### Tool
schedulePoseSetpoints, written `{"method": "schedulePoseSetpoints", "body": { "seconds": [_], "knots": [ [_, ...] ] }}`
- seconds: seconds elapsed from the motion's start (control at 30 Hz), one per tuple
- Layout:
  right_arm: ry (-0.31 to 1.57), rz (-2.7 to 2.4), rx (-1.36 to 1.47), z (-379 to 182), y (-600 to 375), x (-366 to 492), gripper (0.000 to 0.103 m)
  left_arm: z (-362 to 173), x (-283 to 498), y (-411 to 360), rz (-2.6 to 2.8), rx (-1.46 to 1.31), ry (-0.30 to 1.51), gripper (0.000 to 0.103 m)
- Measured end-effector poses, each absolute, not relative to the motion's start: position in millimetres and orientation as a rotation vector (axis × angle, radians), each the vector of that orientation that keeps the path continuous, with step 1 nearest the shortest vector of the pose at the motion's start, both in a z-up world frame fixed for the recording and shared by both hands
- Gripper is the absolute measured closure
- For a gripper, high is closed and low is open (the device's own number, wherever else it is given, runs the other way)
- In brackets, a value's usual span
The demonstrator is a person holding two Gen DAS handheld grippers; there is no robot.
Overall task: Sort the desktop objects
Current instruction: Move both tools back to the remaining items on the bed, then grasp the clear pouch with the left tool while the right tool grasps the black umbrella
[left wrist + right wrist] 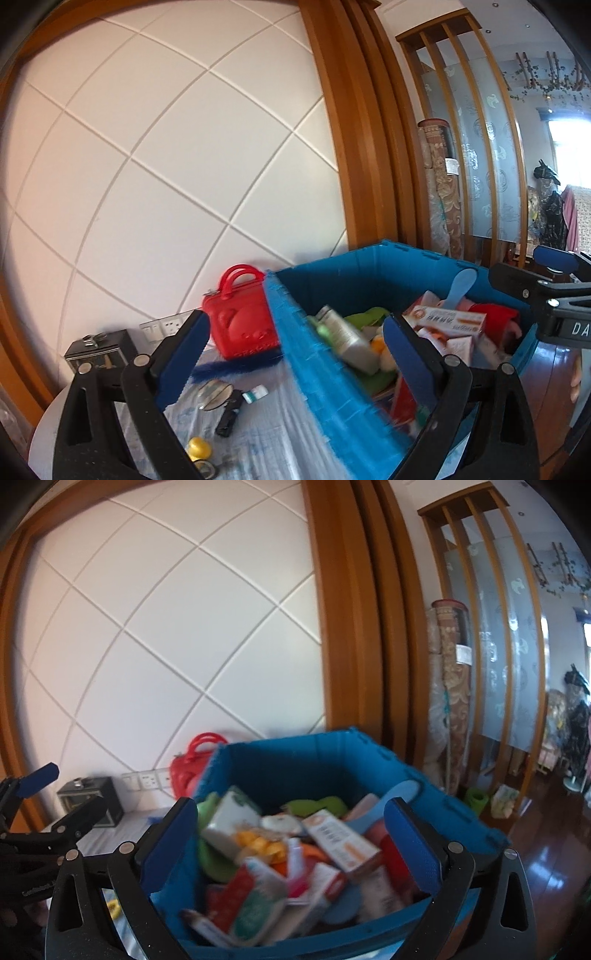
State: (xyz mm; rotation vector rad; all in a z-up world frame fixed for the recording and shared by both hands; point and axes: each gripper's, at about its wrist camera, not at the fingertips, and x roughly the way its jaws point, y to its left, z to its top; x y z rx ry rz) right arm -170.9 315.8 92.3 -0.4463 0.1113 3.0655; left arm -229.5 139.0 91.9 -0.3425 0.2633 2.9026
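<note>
Here one blue crate (pixel 332 369) stands on the bench (pixel 266 424), heaped with small things: boxes, a grey bottle (pixel 347 339), a pale blue scoop (pixel 458 288). The exact number of boxes is hard to tell (the right view is blurred).

Both tools are wide apart and hold nothing. The left hand-held gripper (pixel 295 354) straddles the crate's near left wall, and the right hand-held gripper (pixel 291 842) hovers over the crate's contents.

Only the left view shows the loose things on the bench: one black clip (pixel 227 417), one white and green tube (pixel 255 393), one yellow cap (pixel 199 446), and one pair of glasses (pixel 214 393). One red handbag (pixel 240 314) and one black box (pixel 98 350) appear in both views.
</note>
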Motion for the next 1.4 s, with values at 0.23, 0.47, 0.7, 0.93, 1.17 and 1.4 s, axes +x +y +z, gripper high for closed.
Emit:
{"method": "schedulePoseSetpoints", "body": {
  "seconds": [0.23,0.47,0.7,0.93,1.17,1.4],
  "knots": [
    [0.096,3.14,-0.456,94.6,240.3,-172.4,0.001,81.5,-224.2,52.2,2.977,-0.382,0.277,0.007],
    [0.074,3.249,-0.508,79.3,144.6,-195.4,0.0,38.4,-239.8,-92.5,3.151,-0.562,0.349,0.007],
    [0.004,3.275,-0.793,27.2,65.7,-270.4,0.0,-0.5,-273.3,-177.4,3.225,-0.753,0.28,0.007],
    [-0.127,3.158,-1.151,-65.7,13.8,-386.1,0.002,-35.7,-323.6,-189.9,3.177,-0.821,0.257,0.007],
    [-0.112,2.935,-1.586,-191.6,-8.3,-494.9,0.034,-87.7,-410.9,-170.3,3.025,-0.886,0.314,0.007],
    [0.082,2.835,-1.723,-260.3,3.8,-536.5,0.041,-151.0,-534.2,-136.8,2.719,-0.896,0.399,0.007]
  ]
}}
